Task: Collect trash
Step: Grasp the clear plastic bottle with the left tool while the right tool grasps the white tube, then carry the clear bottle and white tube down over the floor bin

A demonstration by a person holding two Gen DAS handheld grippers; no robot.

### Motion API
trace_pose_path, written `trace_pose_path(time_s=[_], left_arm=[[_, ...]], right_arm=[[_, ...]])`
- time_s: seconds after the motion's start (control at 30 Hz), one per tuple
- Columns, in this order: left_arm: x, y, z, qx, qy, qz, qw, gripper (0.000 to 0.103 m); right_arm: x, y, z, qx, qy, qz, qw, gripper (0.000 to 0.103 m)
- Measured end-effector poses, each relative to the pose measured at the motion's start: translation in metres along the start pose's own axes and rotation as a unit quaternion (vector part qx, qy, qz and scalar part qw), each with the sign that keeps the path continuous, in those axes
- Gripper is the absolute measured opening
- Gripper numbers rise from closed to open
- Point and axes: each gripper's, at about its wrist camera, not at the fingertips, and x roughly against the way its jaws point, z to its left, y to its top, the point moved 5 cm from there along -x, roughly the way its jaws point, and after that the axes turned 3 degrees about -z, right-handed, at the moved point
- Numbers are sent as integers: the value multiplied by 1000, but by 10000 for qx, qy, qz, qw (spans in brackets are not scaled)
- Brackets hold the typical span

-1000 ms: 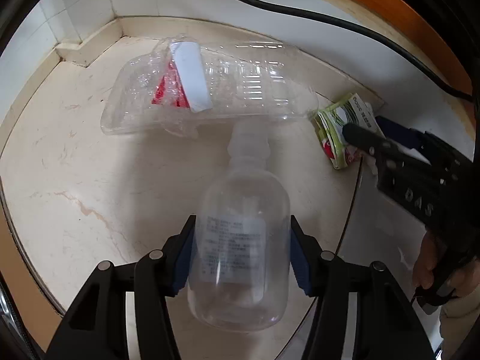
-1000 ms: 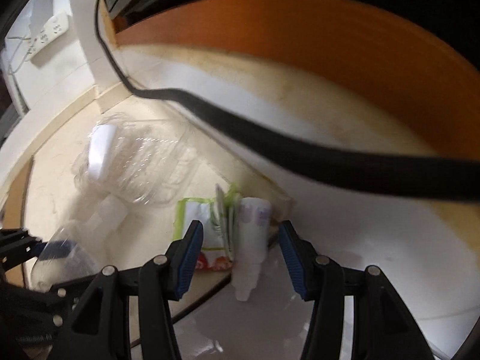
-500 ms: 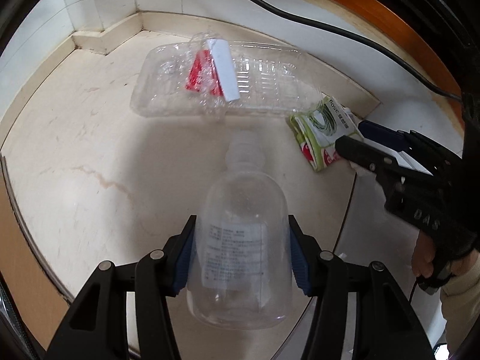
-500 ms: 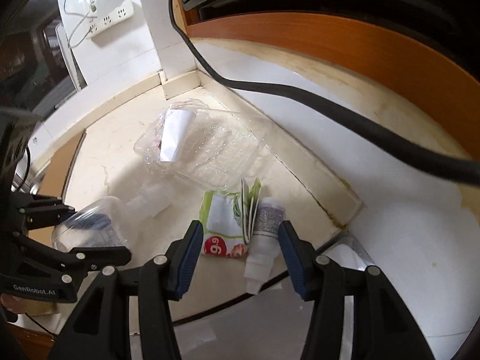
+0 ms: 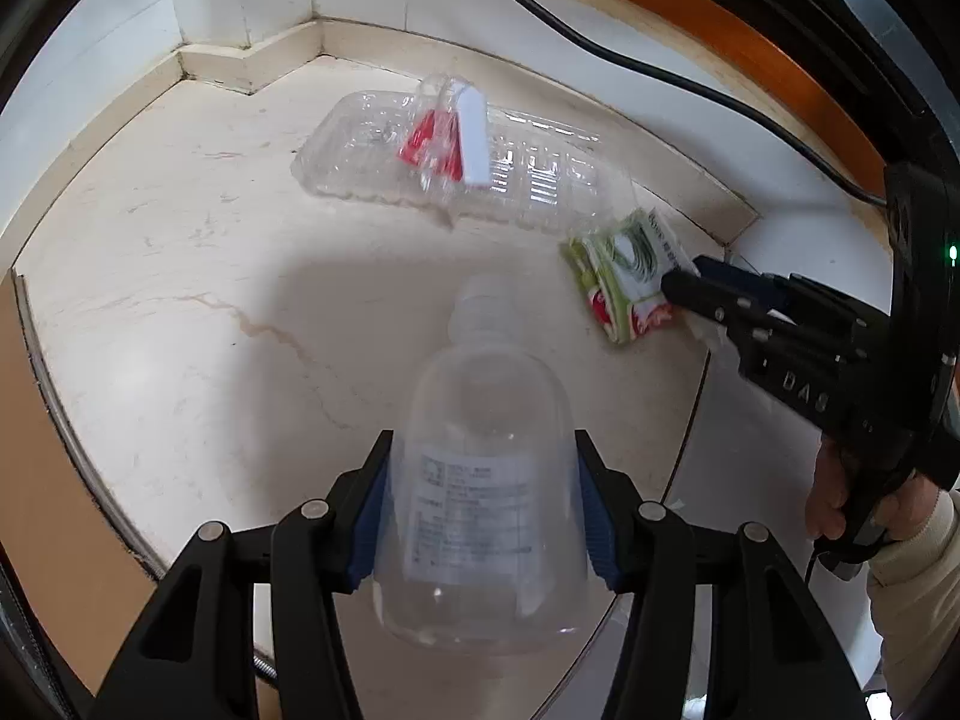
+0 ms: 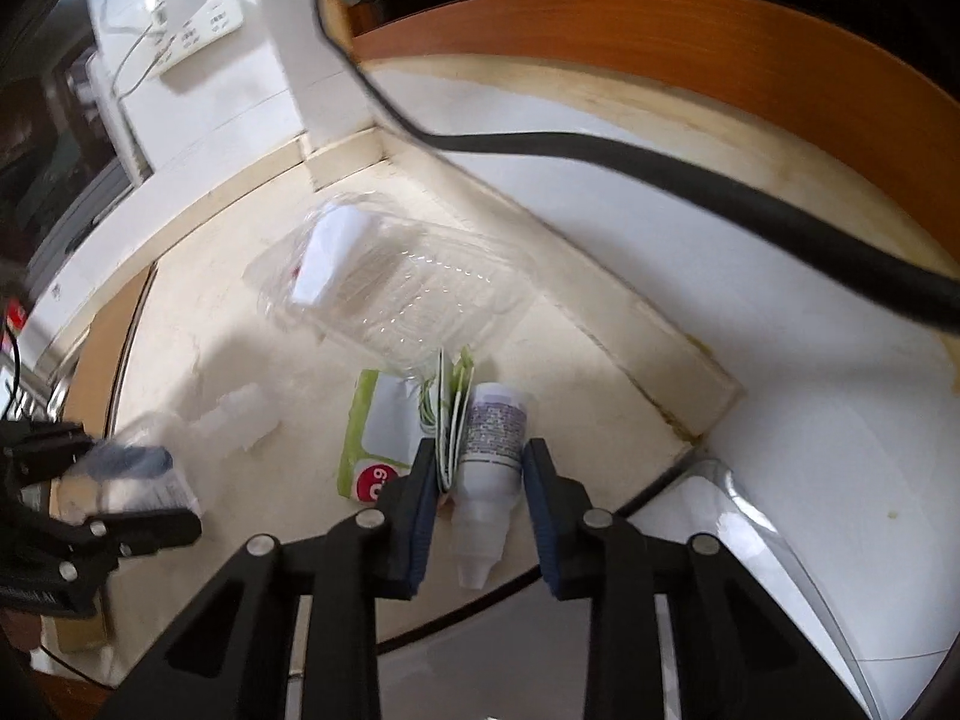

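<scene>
My left gripper [image 5: 483,516] is shut on a clear plastic bottle [image 5: 480,420], held above the pale stone floor with its neck pointing away. Beyond it lies a clear clamshell tray [image 5: 456,162] with red and white scraps inside. To the right, a green snack wrapper [image 5: 624,276] lies on the floor with my right gripper [image 5: 684,288] at its edge. In the right wrist view, the right gripper [image 6: 480,480] is closing its jaws. A small white bottle [image 6: 492,444] and the wrapper's [image 6: 384,426] folded edge are between them, and the pads touch both.
A thick black cable [image 6: 660,174] hangs across the white wall under orange wood trim [image 6: 720,36]. A power strip [image 6: 198,30] is on the wall at the far left. A raised skirting ledge [image 6: 648,372] runs behind the trash. A hand [image 5: 840,498] holds the right gripper.
The right jaws have closed in from wide apart onto the small white bottle and wrapper edge. The left gripper has drawn back from the clamshell tray with the clear bottle still in it.
</scene>
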Motion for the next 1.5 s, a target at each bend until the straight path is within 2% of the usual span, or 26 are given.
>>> trace_pose_path(time_s=[0.2,0.3,0.5,0.63,0.97,1.07,1.1,1.3,1.5], left_arm=[[5,1,2,33,-37,-39,10000,53],[6,2,-1,21,-71,-61,10000,53],[4,5,-1,-20,-87,-64,9999,53],[3,4,-3,-58,-86,-57,9999,53],[6,0,-2,-60,-51,-70,9999,53],[8,-1,-4,-43,-56,-89,9999,53],[10,-1,-5,-49,-57,-106,9999,53],[28,-7,-15,-168,-118,-221,9995,53],[61,-27,-27,-388,-333,-352,9981,53]], right_arm=[[10,-11,11,210,188,108,9995,30],[13,-19,14,142,425,249,9987,35],[13,-28,4,-273,467,281,9981,37],[13,-27,6,-329,511,219,9979,37],[16,-35,11,271,46,151,9995,36],[16,-35,11,336,-138,155,9992,23],[16,-36,11,309,-190,158,9992,19],[26,-44,6,-136,-337,268,9990,19],[66,-61,22,-443,-528,125,9975,19]])
